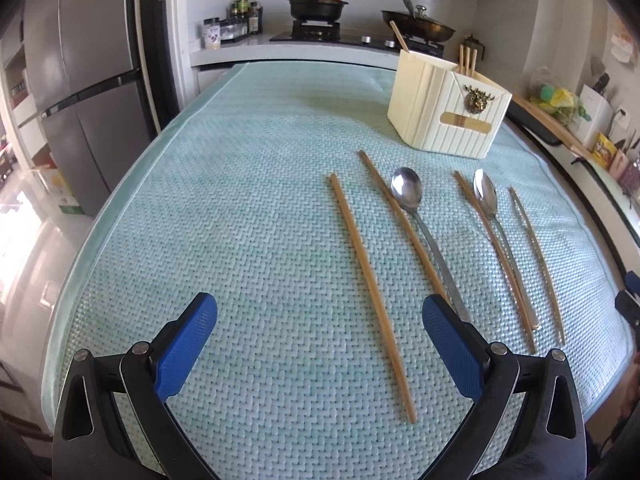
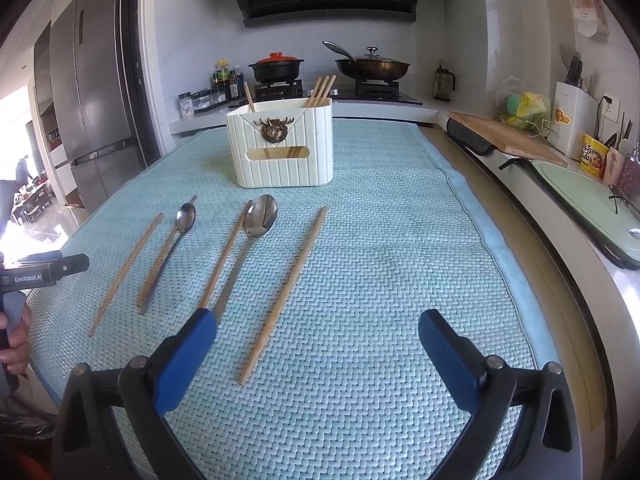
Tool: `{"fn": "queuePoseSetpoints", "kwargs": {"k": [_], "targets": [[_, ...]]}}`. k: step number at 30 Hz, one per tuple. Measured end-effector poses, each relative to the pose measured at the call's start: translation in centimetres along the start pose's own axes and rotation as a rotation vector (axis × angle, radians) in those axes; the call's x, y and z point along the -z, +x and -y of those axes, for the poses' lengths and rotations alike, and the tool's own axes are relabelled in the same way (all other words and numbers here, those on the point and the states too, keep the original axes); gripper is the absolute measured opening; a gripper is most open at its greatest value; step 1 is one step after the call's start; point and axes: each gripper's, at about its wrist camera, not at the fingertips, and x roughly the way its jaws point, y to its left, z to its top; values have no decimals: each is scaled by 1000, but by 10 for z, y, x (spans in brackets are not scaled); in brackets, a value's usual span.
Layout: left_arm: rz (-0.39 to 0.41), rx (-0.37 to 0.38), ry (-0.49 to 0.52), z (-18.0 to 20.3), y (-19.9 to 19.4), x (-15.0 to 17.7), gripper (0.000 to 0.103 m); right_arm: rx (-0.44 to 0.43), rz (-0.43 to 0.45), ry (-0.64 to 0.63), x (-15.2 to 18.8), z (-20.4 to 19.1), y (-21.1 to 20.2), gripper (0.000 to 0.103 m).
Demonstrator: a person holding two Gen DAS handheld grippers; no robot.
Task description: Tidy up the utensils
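Right now both of my grippers hang above the near end of the woven mat (image 1: 240,200), jaws spread wide and holding nothing: the left gripper (image 1: 320,322) and the right gripper (image 2: 318,334). Taking the cream utensil holder (image 2: 282,148) as my landmark, four wooden chopsticks (image 2: 284,294) and two metal spoons (image 2: 260,212) lie flat on the mat just in front of it, roughly side by side, handles pointing back toward me. More chopsticks stand upright inside the holder. Behind the holder, a stove carries a black pot with an orange lid (image 2: 277,66).
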Motion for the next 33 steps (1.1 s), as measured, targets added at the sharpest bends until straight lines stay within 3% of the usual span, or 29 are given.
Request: {"fn": "queuePoseSetpoints", "kwargs": {"k": [10,25,33], "targets": [[-38,-1,-36,-4,6,12,102,-102,-29,69,8,0,7,103],[-62,-15,-88,-16,7,22,102,-104,-55,51,8,-7,10,103],[-27,-20,-95,-30,2,8,102,-72,-32,61,2,-1,4,103]]}}
